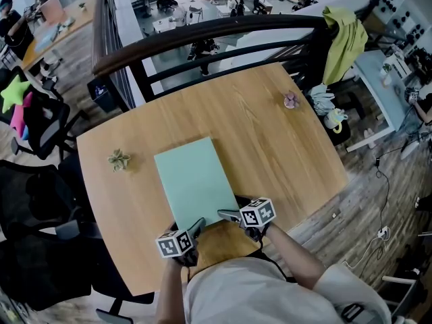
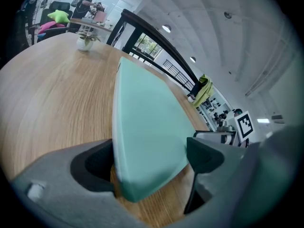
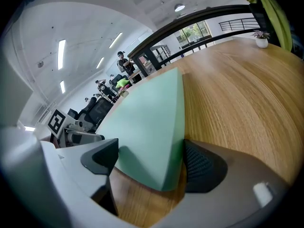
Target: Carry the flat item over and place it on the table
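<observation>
At the near edge of the desk [image 1: 270, 133], the left claw [image 1: 198, 225] and right claw [image 1: 228, 214] sit close together. Each is tilted and pinches a near corner of the mint board [image 1: 192, 177], which lies lengthwise mid-desk. Both forearms reach in from below. A small plant [image 1: 119, 159] stands left of the board and a pot [image 1: 290, 100] far right. The railing [image 1: 202, 32] runs behind.

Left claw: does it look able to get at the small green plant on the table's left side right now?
Probably not yet: the left claw looks closed on the green board at its near corner. Once freed, bare table lies between it and the small green plant.
</observation>
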Action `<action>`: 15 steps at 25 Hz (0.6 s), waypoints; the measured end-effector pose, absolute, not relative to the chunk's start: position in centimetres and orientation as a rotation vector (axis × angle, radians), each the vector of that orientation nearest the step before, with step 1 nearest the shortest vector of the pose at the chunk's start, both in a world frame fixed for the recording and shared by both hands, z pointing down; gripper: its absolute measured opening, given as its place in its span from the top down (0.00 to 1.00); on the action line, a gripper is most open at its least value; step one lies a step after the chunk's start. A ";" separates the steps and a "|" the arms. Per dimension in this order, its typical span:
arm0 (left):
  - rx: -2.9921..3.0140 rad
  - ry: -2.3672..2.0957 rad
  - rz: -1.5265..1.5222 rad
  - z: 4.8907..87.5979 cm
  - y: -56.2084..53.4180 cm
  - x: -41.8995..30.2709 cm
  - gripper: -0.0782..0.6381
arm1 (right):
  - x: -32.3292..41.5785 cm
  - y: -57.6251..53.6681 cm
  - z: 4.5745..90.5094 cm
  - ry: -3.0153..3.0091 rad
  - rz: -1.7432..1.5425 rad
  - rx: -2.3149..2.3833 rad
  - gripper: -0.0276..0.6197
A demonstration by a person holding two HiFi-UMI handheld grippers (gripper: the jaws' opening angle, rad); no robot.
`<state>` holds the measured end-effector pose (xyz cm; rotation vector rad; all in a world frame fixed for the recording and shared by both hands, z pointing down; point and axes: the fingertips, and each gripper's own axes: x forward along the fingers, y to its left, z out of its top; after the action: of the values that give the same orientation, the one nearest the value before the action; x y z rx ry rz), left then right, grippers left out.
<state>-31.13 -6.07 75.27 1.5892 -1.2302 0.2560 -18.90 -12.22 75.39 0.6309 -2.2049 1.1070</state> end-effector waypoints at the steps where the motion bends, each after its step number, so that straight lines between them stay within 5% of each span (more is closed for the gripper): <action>1: 1.589 -1.231 0.259 75.3 -6.1 -31.1 0.21 | -18.9 -12.2 75.4 -2.205 1.106 0.631 0.28; 15: 1.606 -1.432 0.374 74.3 -5.8 -34.3 0.21 | -18.0 -12.4 75.2 -2.217 0.996 0.694 0.41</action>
<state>-34.26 -5.78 74.31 1.6055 -1.4315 0.3739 -18.05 -12.39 75.15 0.6941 -2.2167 0.9957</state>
